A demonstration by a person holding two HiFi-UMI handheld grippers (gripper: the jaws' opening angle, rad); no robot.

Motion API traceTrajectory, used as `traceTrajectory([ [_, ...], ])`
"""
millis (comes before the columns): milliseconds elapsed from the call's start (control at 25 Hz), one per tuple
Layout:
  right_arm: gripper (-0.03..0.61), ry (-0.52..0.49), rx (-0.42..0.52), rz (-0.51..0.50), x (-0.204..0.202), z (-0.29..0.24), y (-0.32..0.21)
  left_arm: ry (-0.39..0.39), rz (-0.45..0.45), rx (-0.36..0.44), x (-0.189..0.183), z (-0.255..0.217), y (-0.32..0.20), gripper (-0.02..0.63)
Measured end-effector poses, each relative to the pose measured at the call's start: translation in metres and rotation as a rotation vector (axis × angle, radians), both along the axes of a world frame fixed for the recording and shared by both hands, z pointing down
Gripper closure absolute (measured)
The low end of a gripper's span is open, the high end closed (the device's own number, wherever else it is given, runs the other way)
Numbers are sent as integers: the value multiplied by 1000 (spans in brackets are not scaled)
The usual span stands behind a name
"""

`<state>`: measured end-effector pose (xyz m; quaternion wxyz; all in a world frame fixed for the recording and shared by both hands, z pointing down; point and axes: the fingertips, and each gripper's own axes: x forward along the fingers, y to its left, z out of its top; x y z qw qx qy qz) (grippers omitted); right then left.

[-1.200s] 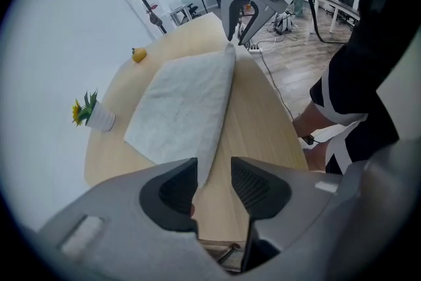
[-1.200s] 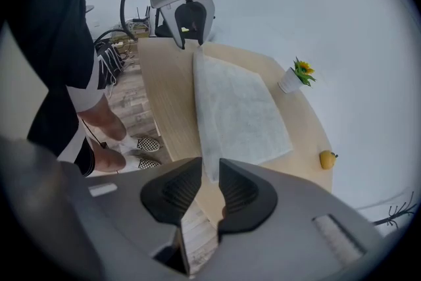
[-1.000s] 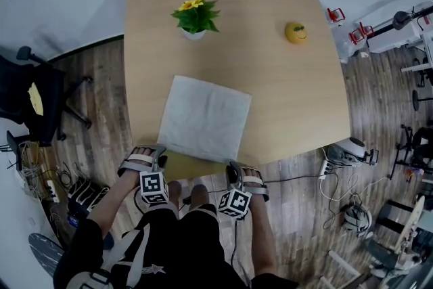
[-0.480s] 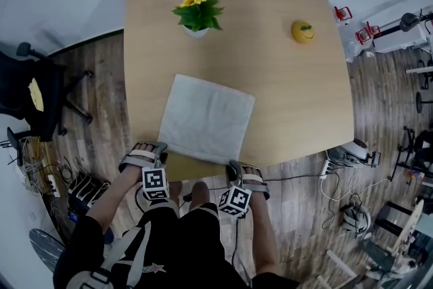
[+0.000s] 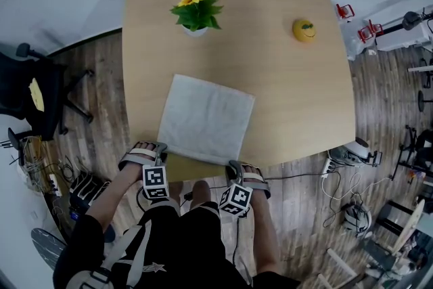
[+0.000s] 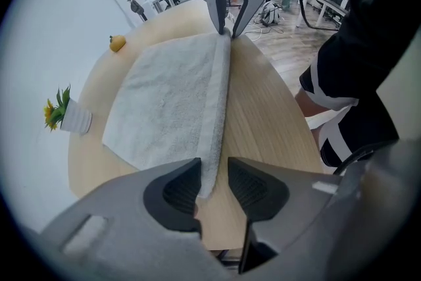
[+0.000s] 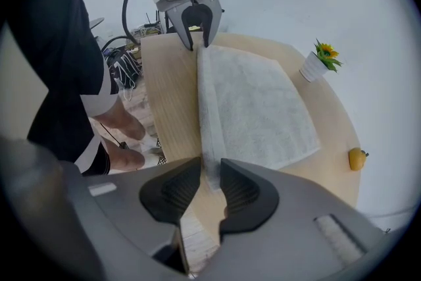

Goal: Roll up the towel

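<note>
Both arms reach forward and down. The left forearm (image 5: 111, 203) and right forearm (image 5: 265, 233) angle toward the near edge of the table (image 5: 284, 91), and each gripper points steeply downward at it. The left gripper (image 5: 160, 149) sits at the near left corner of the towel (image 5: 206, 118). The right gripper (image 5: 233, 166) sits at its near right corner.

Left gripper: the jaws are apart and have just been closing. The near hem (image 6: 220, 89) runs between the pads (image 6: 179, 189), with a gap beside the pad on the person's side. Nothing is clamped.

Right gripper: the jaws are narrowly apart, having just opened a little. The towel's corner lies between them without being visibly pinched.

The towel lies flat on the near half of the table. It is nearly square, so no long axis stands out. Its near hem runs from one gripper to the other, close to the table's near edge and slightly skewed to it, with the right end nearer the person. A potted plant (image 5: 195, 13) and a yellow toy (image 5: 304, 30) stand well apart on the far side.
</note>
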<state>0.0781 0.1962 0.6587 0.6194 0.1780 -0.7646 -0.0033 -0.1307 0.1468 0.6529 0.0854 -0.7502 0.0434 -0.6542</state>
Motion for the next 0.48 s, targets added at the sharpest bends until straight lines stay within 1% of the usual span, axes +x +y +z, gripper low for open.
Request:
traceTrajectory([
  [240, 477, -24, -52, 18, 0, 1, 0, -10, 4, -69, 0, 2, 2, 489],
  [480, 479, -61, -117, 51, 0, 2, 0, -34, 12, -169, 1, 5, 3, 492],
])
